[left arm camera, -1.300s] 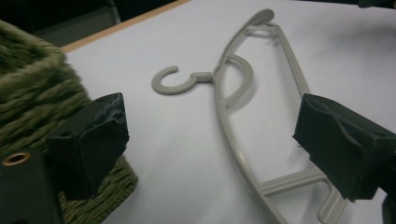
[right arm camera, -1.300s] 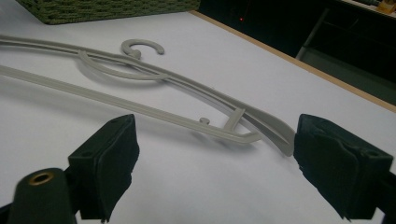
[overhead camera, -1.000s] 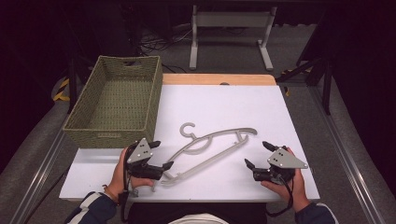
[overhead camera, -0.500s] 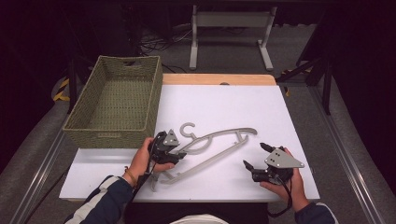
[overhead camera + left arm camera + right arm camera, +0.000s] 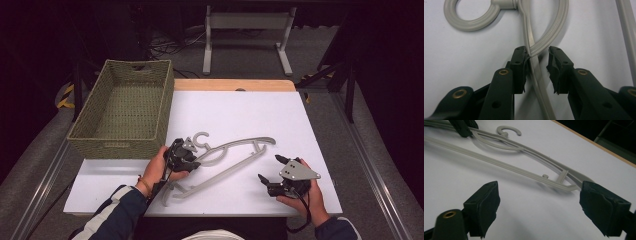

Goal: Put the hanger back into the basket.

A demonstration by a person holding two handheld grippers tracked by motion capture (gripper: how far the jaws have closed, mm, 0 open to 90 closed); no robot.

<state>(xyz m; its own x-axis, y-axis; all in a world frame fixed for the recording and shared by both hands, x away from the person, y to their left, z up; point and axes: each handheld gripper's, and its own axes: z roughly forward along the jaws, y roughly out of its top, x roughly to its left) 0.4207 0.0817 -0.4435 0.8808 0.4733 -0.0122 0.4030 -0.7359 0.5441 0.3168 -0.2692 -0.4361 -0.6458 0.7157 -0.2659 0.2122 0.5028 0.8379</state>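
I have moved my left tool (image 5: 192,159) from the lower left of the high view up and right onto the grey plastic hanger (image 5: 235,150), which lies flat on the white table (image 5: 240,112) at the centre of the frame, just right of the woven basket (image 5: 122,107). Its jaws have just been closing and now stand narrow around the hanger's thin ribbed arm, just below the hook (image 5: 471,15); in the left tool view one pad (image 5: 520,65) touches the arm where two strips meet, while the other pad is still a little apart, so I judge the grip is nearly made but not yet firm. My right tool (image 5: 272,170) has kept its place at the lower right, jaws wide and empty, pointing toward the hanger's far end (image 5: 571,186). The hanger has not shifted on the table. That suggests the pick-up is about to begin, perhaps toward the basket. The hanger is smooth moulded plastic, slim, with grooved curved arms, a straight lower bar and a round open hook; it may flex or slip from a one-sided pinch. The basket is olive-green, coarse weave, rectangular and empty; the tabletop is matte white with a wooden edge at the top.
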